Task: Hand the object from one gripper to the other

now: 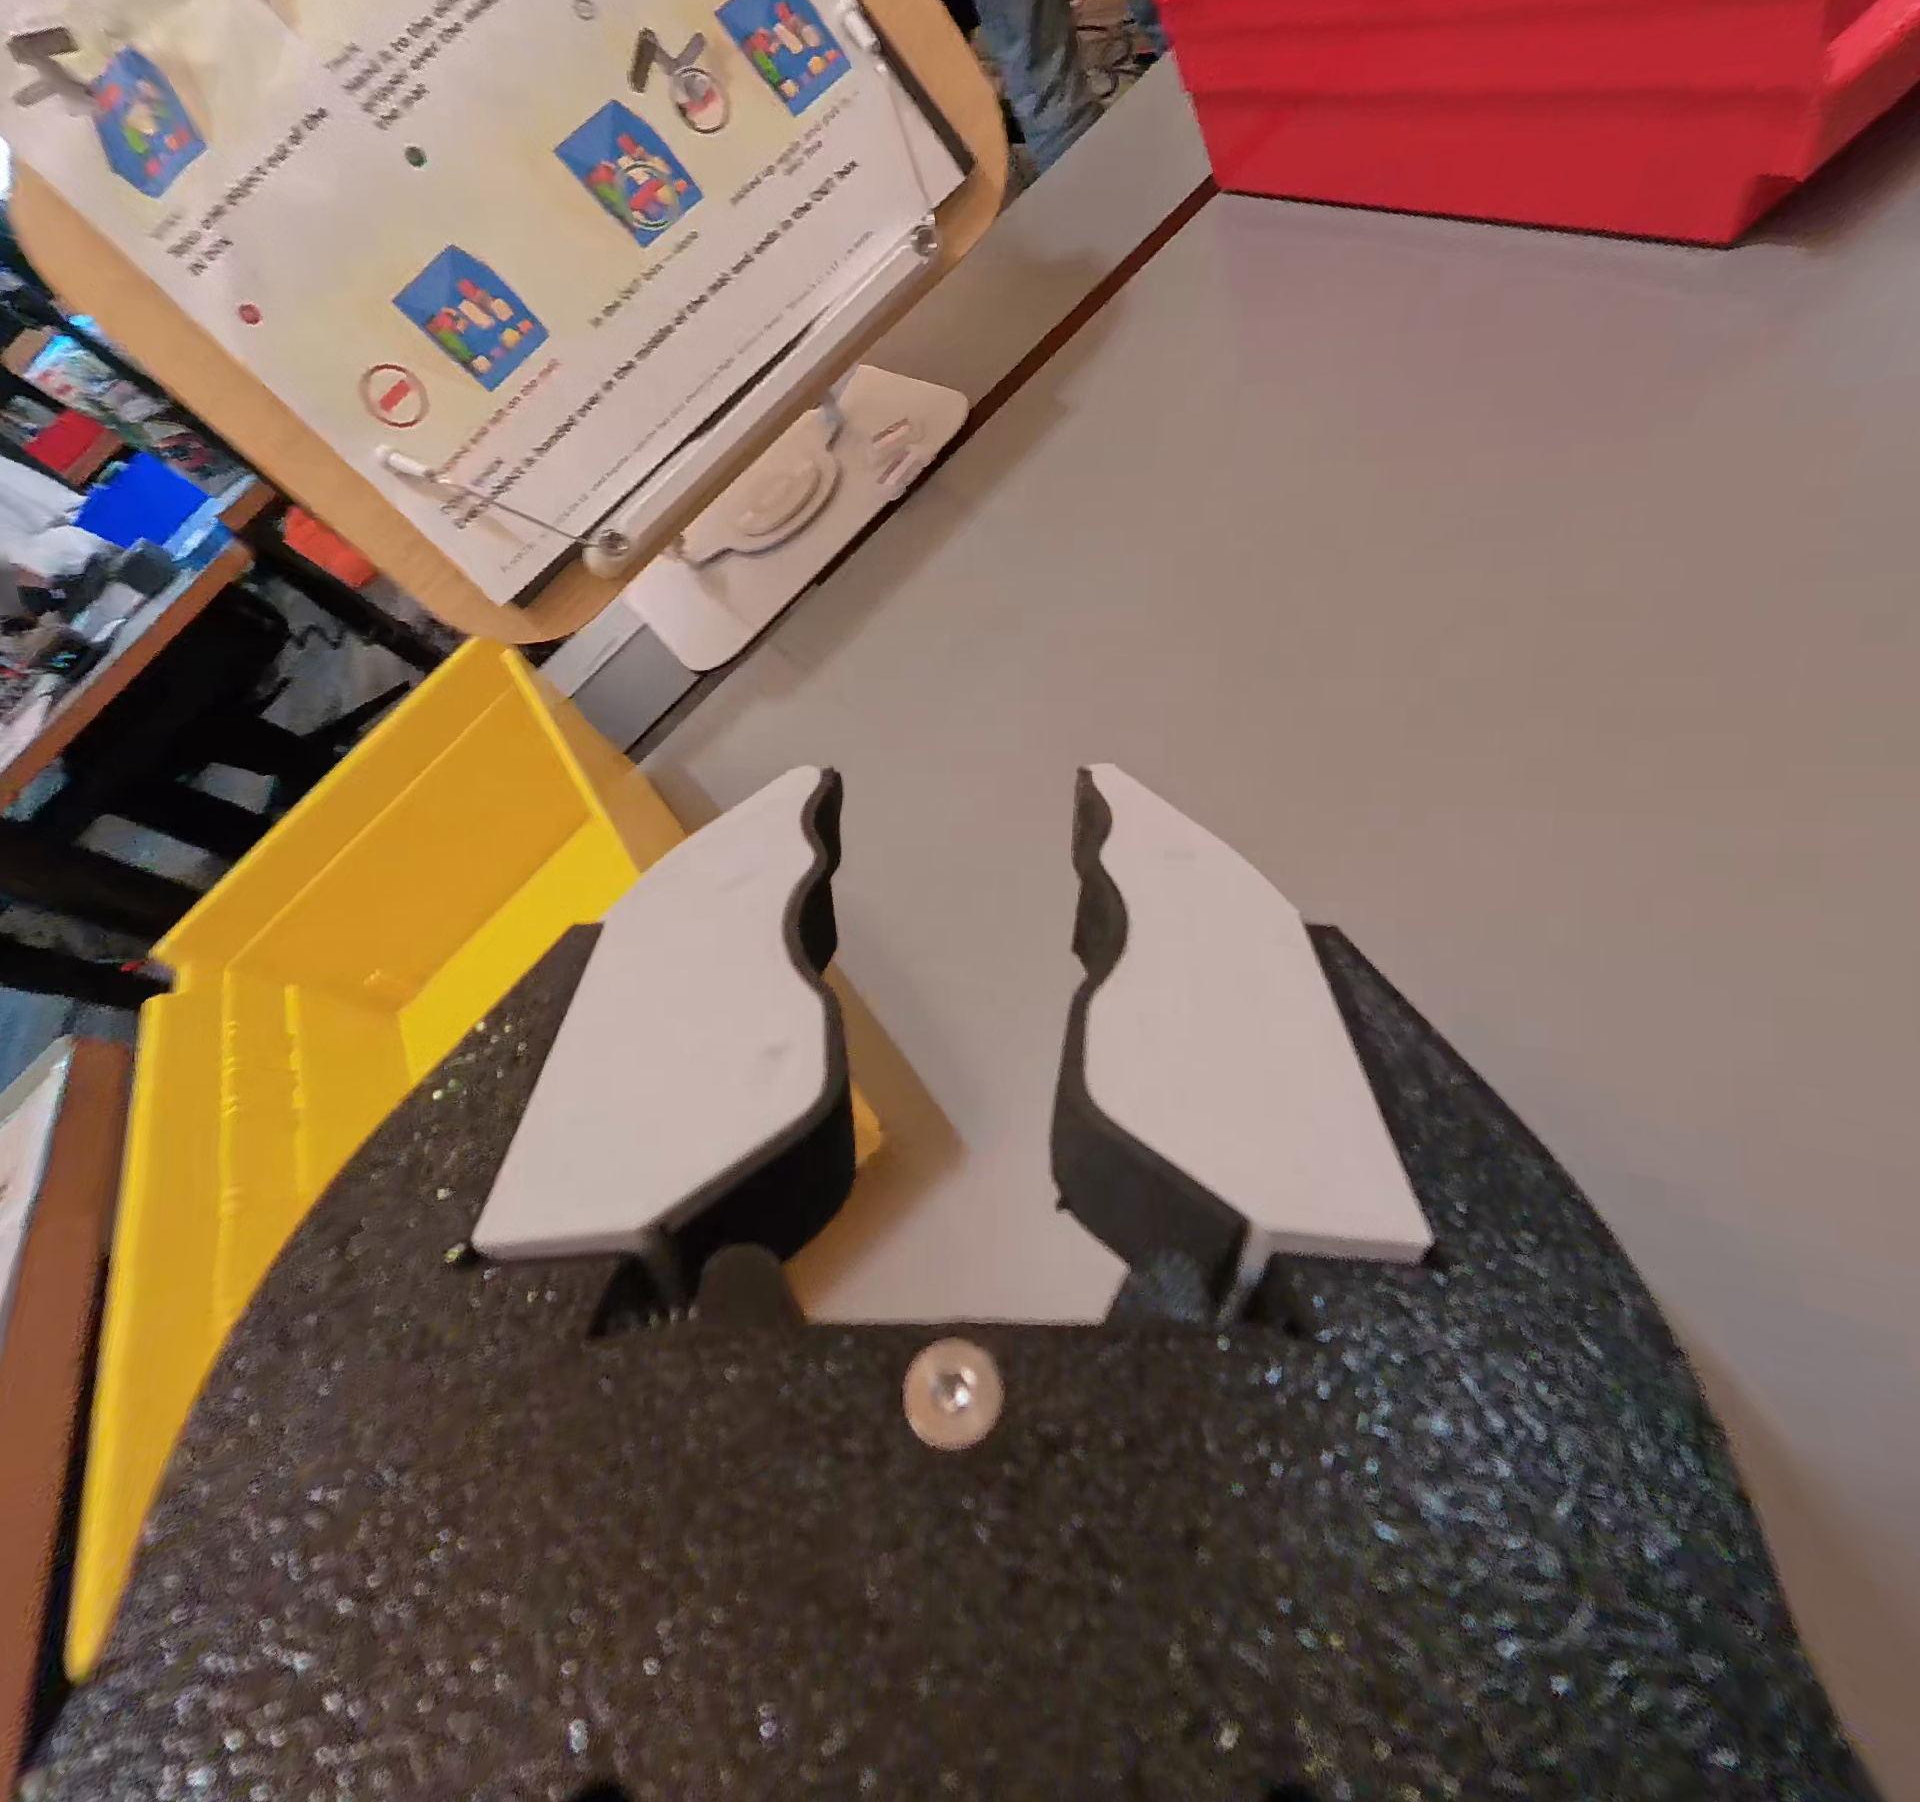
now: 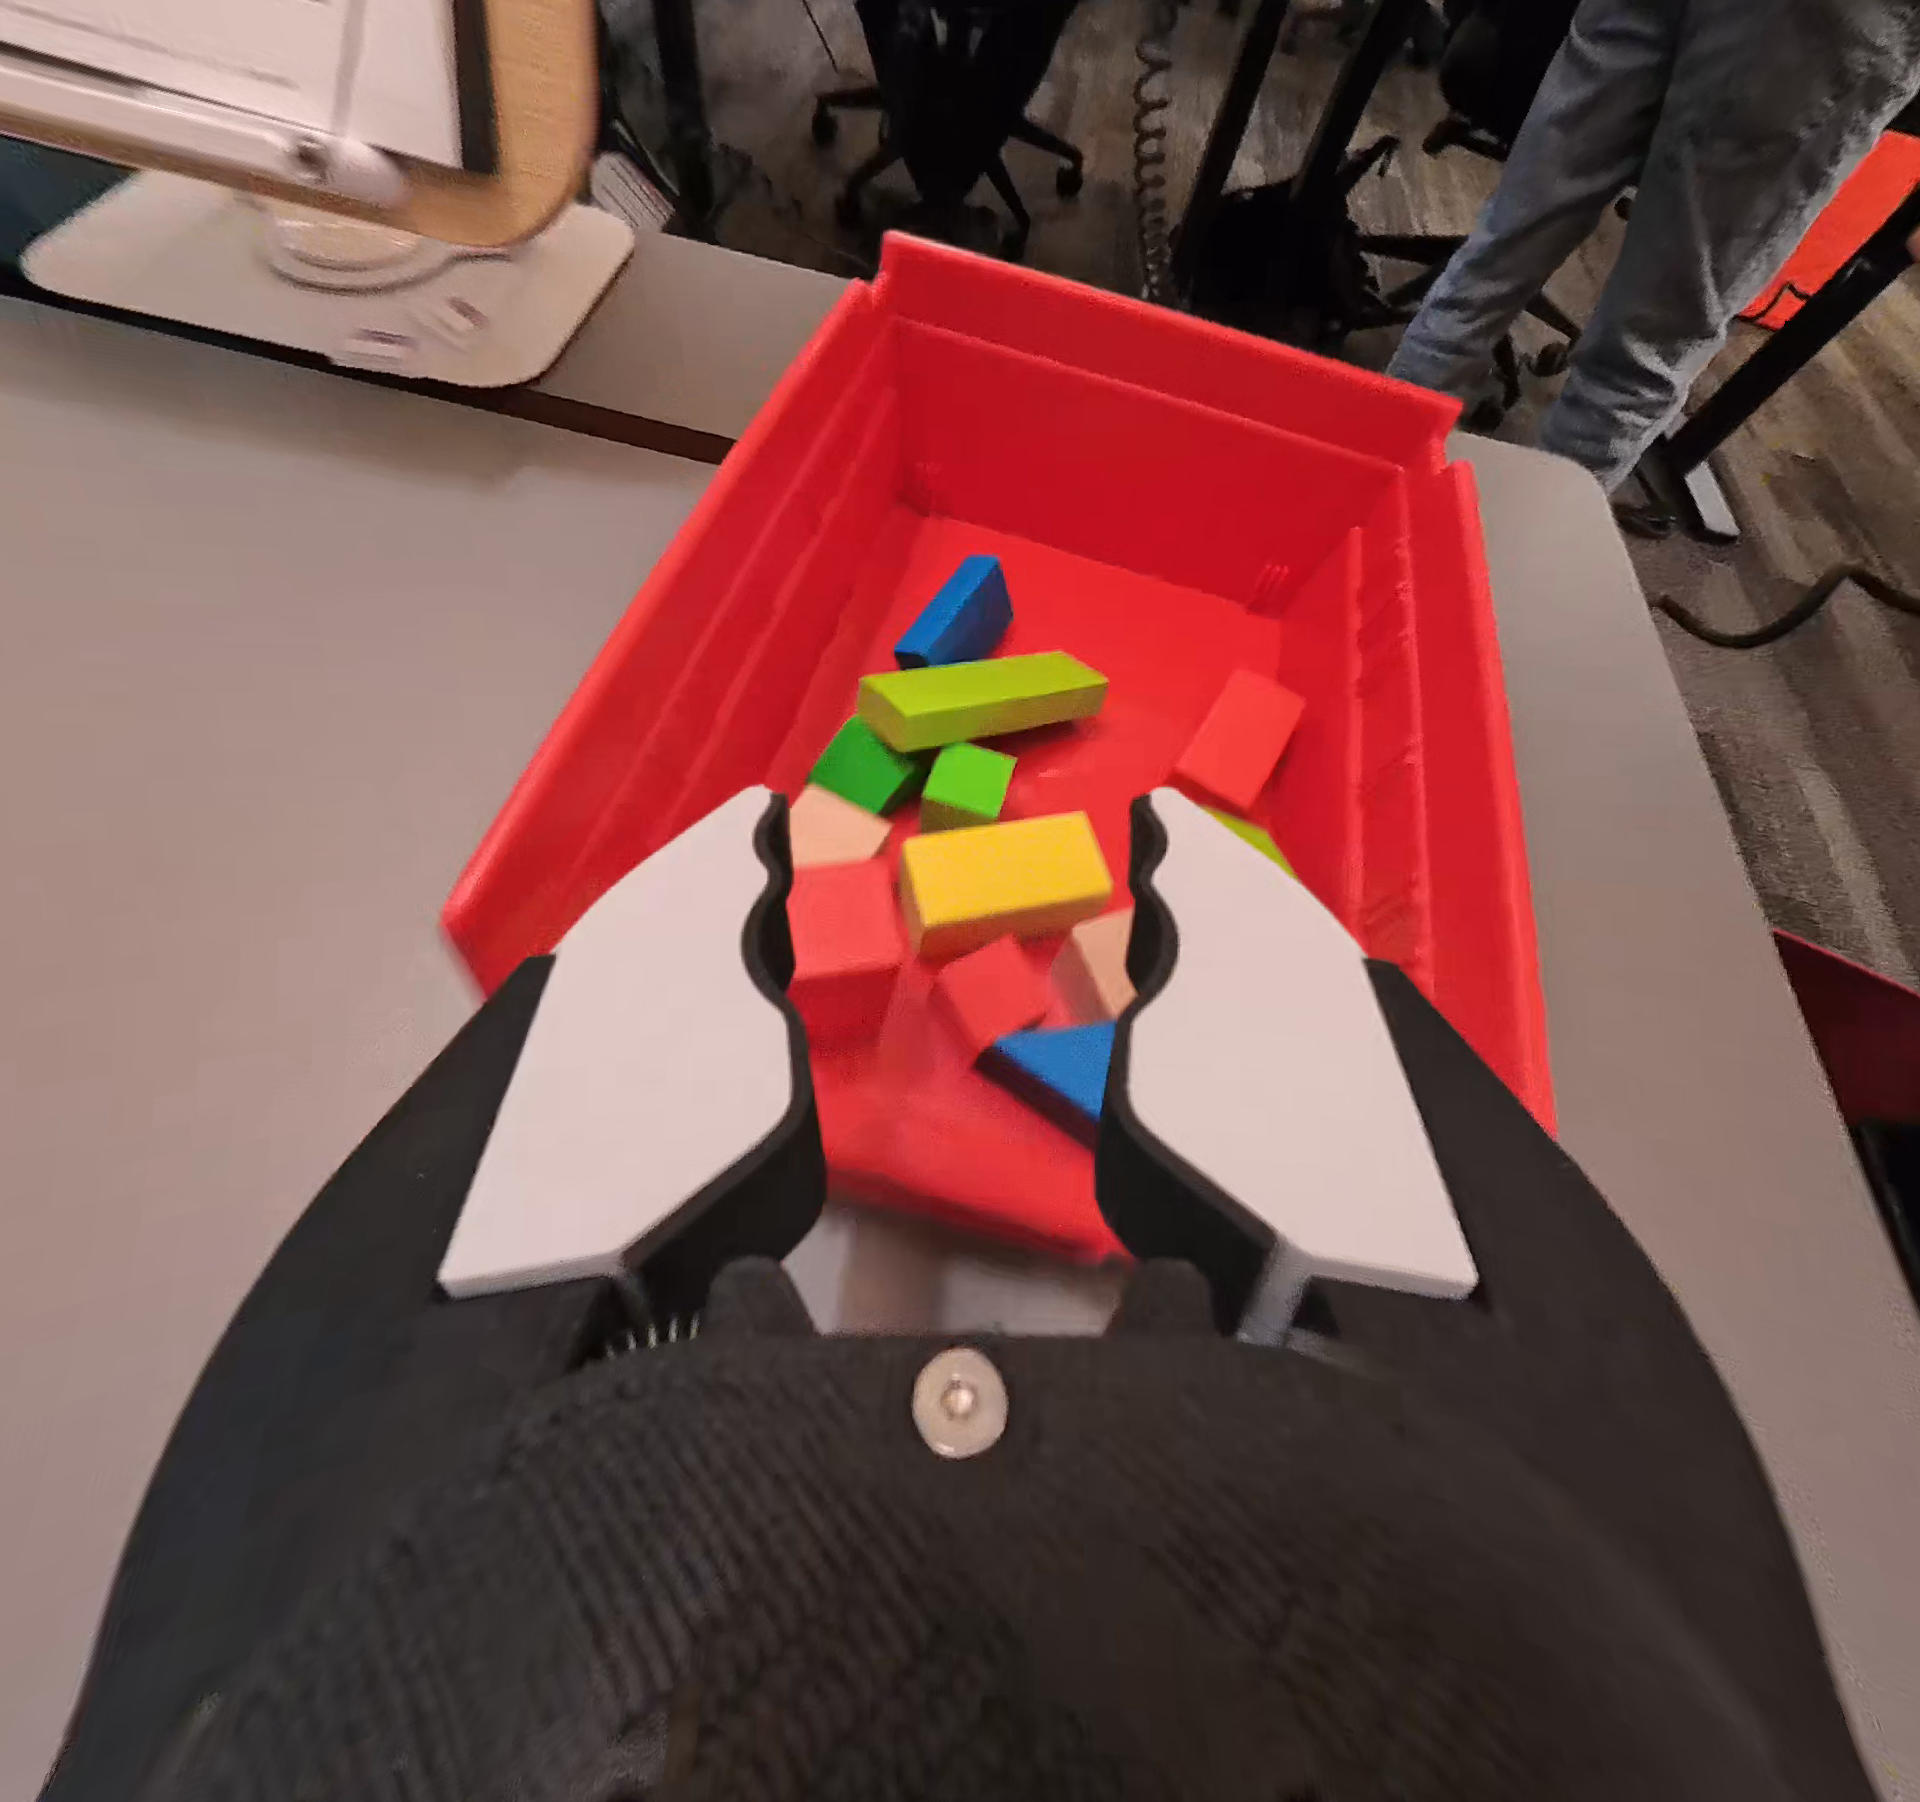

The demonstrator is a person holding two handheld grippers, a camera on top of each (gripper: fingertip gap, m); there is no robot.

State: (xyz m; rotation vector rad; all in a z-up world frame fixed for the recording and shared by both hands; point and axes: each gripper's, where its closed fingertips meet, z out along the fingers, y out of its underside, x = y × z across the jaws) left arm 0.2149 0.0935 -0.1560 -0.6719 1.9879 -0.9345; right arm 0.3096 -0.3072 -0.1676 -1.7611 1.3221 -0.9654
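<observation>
My right gripper [image 2: 961, 807] is open and hovers over the red bin [image 2: 665, 672]. Nothing is between its pads. Below it in the bin lie several wooden blocks, among them a yellow block [image 2: 1003, 879], a long light-green block [image 2: 982, 698], a blue block [image 2: 956, 609], a red cube [image 2: 844, 931] and a blue triangle [image 2: 1060, 1066]. My left gripper [image 1: 956, 781] is open and empty above the bare grey table [image 1: 1455, 713]. A yellow bin [image 1: 343, 921] stands just to its left.
A sheet of instructions on a wooden stand [image 1: 499, 194] with a white base [image 1: 821, 495] is at the table's far edge. The red bin also shows in the left wrist view [image 1: 1507, 90]. A person's legs [image 2: 1662, 194] and chairs are beyond the table. About 40 centimeters separates my left fingertips from my right.
</observation>
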